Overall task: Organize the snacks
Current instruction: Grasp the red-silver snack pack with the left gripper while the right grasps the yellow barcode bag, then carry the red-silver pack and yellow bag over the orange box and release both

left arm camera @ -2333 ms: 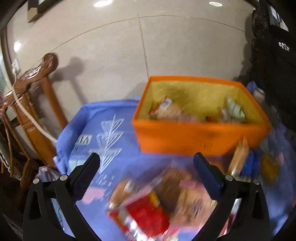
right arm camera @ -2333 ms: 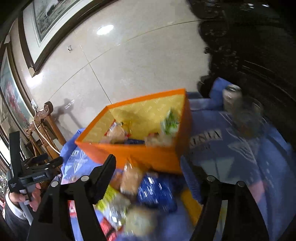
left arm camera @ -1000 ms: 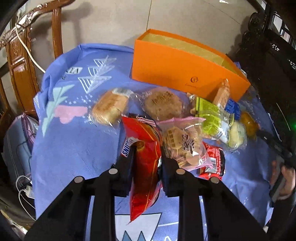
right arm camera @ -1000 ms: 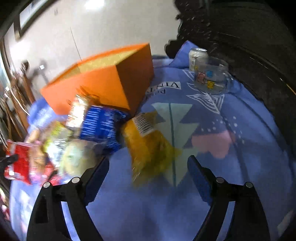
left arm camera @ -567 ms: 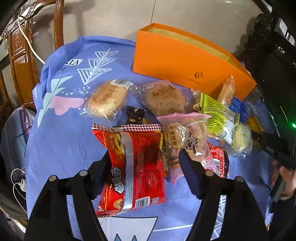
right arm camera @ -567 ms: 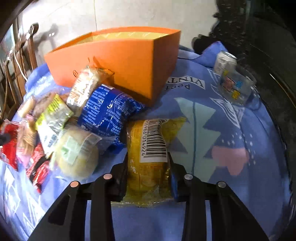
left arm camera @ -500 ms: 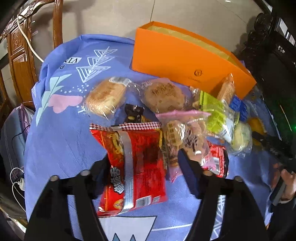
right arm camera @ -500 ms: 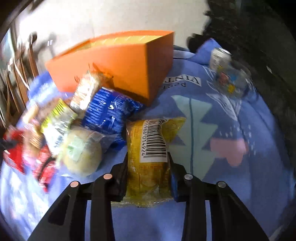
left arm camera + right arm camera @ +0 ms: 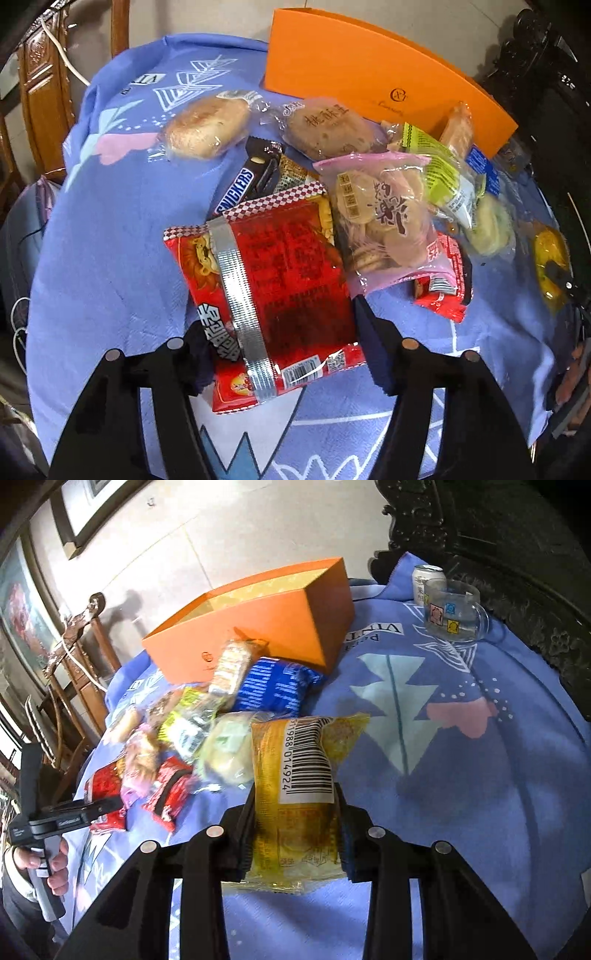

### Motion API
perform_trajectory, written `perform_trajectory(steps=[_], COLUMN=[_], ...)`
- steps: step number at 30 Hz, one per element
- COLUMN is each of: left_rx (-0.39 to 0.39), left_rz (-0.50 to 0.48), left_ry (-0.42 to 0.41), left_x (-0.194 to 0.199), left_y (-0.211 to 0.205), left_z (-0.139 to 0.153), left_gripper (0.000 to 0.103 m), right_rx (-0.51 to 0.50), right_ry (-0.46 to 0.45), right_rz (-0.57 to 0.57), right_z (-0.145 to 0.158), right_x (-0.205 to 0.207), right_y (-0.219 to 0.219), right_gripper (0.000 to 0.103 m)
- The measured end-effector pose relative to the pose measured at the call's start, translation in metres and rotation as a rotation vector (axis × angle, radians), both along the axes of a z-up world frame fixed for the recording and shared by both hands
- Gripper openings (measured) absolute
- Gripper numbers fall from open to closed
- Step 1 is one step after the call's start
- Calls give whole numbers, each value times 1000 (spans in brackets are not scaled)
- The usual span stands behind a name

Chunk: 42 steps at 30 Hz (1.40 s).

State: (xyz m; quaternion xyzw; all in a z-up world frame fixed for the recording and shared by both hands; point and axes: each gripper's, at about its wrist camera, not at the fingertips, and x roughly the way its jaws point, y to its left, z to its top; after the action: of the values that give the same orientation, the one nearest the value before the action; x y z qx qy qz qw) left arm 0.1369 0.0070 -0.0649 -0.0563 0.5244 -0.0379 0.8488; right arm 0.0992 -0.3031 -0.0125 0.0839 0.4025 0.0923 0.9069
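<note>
A: Left wrist view first. What is the left gripper doing?

B: Its fingers are spread to either side of the red snack bag, which lies flat on the blue tablecloth. The pads sit at the bag's two long edges, but I cannot tell whether they are pressing yet. A Snickers bar pokes out from under the bag's far end, and the pink cookie bag overlaps its right side. The orange box stands well beyond the pile.

A: So how should that grasp go?

B: I'd close squarely across the bag's width and lift straight up, so the cookie bag slides off and isn't dragged along. The foil is slippery and puffy, so a firm squeeze near the middle seems wise.

A: And the right wrist view?

B: The right gripper is pinching the yellow packet between both pads, barcode side up; the packet's far end stands free, just beside a pale green bun. The box shows its open top here, beyond a blue packet. A glass mug and a can stand off to the right.

A: Advice for the carry?

B: Raise the packet above the box wall, then release over the opening, keeping away from the mug.
</note>
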Motion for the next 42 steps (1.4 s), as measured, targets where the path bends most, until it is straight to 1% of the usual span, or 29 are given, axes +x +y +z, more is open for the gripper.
perform_trajectory(steps=[3, 11, 16, 18, 21, 25, 28, 29, 31, 32, 34, 37, 40, 42], left_rx=[47, 43, 55, 59, 70, 86, 96, 101, 110, 109, 103, 110, 121, 102], left_rz=[-19, -63, -83, -93, -114, -135, -130, -124, -102, -102, -101, -95, -89, -71], left_ry=[-34, -126, -186, -206, -244, -321, -326, -319, -307, -293, -268, -244, -221, -201], left_x=[-11, -37, -30, -21, 6, 59, 109, 127, 156, 169, 193, 219, 236, 248], left_y=[-4, 7, 8, 3, -7, -31, -48, -54, -62, -65, -72, -80, -84, -84], left_z=[11, 62, 98, 113, 140, 180, 194, 194, 190, 185, 172, 154, 137, 128], left_gripper=[61, 61, 62, 62, 62, 62, 62, 62, 62, 62, 62, 62, 62, 63], right_rx=[9, 86, 122, 137, 144, 141, 136, 124, 117, 126, 136, 143, 144, 151], right_ry=[-25, -87, -134, -154, -179, -217, -221, -229, -227, -212, -188, -150, -131, -116], right_rz=[11, 57, 63, 67, 71, 56, 48, 40, 31, 16, -11, -43, -46, -48], right_z=[9, 35, 53, 64, 82, 108, 121, 126, 127, 124, 115, 96, 85, 77], right_x=[-11, -23, -20, -13, 6, 48, 83, 102, 124, 141, 163, 195, 208, 217], right_y=[1, 8, 11, 11, 11, 8, 10, 11, 13, 12, 11, 8, 13, 17], right_gripper=[36, 36, 36, 36, 36, 36, 36, 36, 37, 37, 37, 37, 37, 39])
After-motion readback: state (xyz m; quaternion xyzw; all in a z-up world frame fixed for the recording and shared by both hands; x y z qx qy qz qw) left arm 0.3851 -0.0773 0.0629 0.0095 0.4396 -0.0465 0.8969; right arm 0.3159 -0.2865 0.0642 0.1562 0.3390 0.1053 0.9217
